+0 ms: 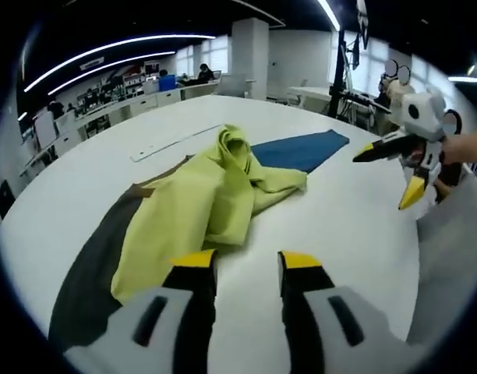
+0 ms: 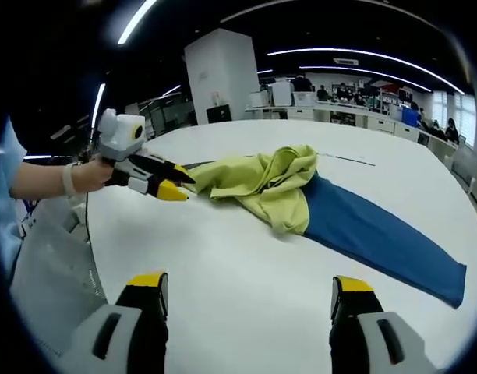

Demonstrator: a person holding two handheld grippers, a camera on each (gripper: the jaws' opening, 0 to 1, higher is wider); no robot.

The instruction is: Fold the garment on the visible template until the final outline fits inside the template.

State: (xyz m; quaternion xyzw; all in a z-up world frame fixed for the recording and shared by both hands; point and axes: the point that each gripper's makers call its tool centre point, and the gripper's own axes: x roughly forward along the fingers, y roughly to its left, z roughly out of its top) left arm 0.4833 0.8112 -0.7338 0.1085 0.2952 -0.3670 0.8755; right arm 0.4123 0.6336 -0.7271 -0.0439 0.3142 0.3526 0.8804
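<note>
On a big white table point(image 1: 355, 234): a yellow-green garment point(image 1: 199, 202), all crumpled in a heap, not folded flat. Lying across the middle of a long template point(image 2: 379, 234), a flat strip of cloth on the table. Blue on the end that sticks out from under the garment in the right gripper view, dark grey on the near end in the left gripper view. Covering the middle of the strip, with some yellow-green spilling past the strip's edge onto the white top.

Down at the bottom of the left gripper view, the left gripper point(image 1: 246, 265), black with yellow tips. Jaws a little way apart, nothing between them, over bare table, near the edge of the garment but not touching it. Seen also in the right gripper view, held by a hand point(image 2: 86, 175) with a white band point(image 2: 68, 179) on the wrist, tips close by one end of the garment.

At the bottom of the right gripper view, the right gripper point(image 2: 250, 284). Jaws spread wide, nothing between them, over bare table, well apart from the garment. Seen from the side in the left gripper view too, up in the air, jaws wide like an open beak, apart from the blue end.

Past the garment, a thin white strip point(image 1: 176, 142) flat on the table. Far behind, desks point(image 1: 145, 101) and long bright lights point(image 1: 106, 51) on the ceiling
</note>
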